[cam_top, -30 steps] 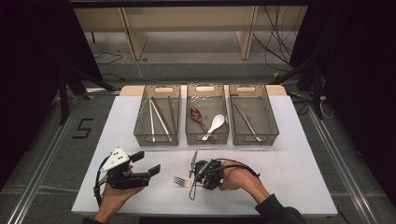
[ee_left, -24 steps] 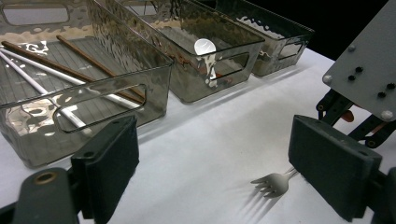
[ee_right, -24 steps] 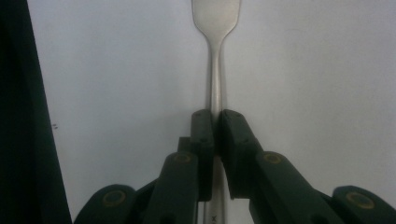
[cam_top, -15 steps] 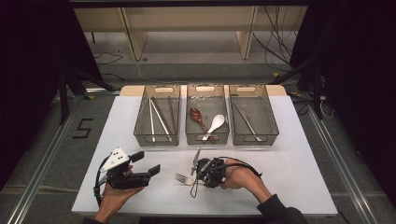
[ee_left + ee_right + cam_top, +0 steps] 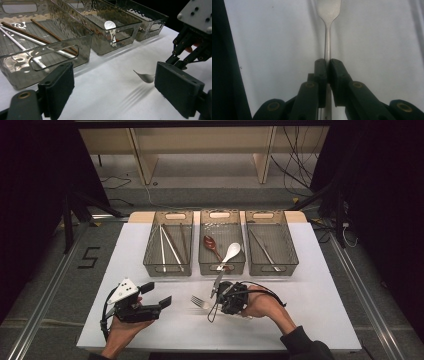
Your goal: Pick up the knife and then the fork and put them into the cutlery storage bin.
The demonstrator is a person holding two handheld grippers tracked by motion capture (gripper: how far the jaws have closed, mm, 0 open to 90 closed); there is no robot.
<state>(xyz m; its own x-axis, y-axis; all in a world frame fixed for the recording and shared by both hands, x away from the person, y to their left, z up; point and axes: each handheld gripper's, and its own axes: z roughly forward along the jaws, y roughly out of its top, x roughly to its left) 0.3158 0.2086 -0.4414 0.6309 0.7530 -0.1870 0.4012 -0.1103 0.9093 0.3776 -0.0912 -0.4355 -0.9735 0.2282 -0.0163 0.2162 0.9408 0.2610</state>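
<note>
A metal fork (image 5: 200, 301) hangs a little above the white table, casting a tine shadow below it. My right gripper (image 5: 216, 302) is shut on its handle, tines pointing left. In the right gripper view the pads (image 5: 322, 68) pinch the slim handle of the fork (image 5: 328, 42) at the right gripper (image 5: 328, 65). My left gripper (image 5: 157, 295) rests at the front left, open and holding nothing. Between the wide-apart pads of the left gripper (image 5: 117, 85), the fork head (image 5: 145, 77) shows farther off.
Three clear bins stand in a row at the back. The left bin (image 5: 167, 268) holds chopsticks (image 5: 167, 245). Two spoons (image 5: 230, 252) lie in the middle bin (image 5: 221, 268). The right bin (image 5: 272, 268) has a thin utensil (image 5: 262, 249).
My right gripper has lifted the fork a little and carried it slightly toward the bins. The left gripper has stayed where it was.
</note>
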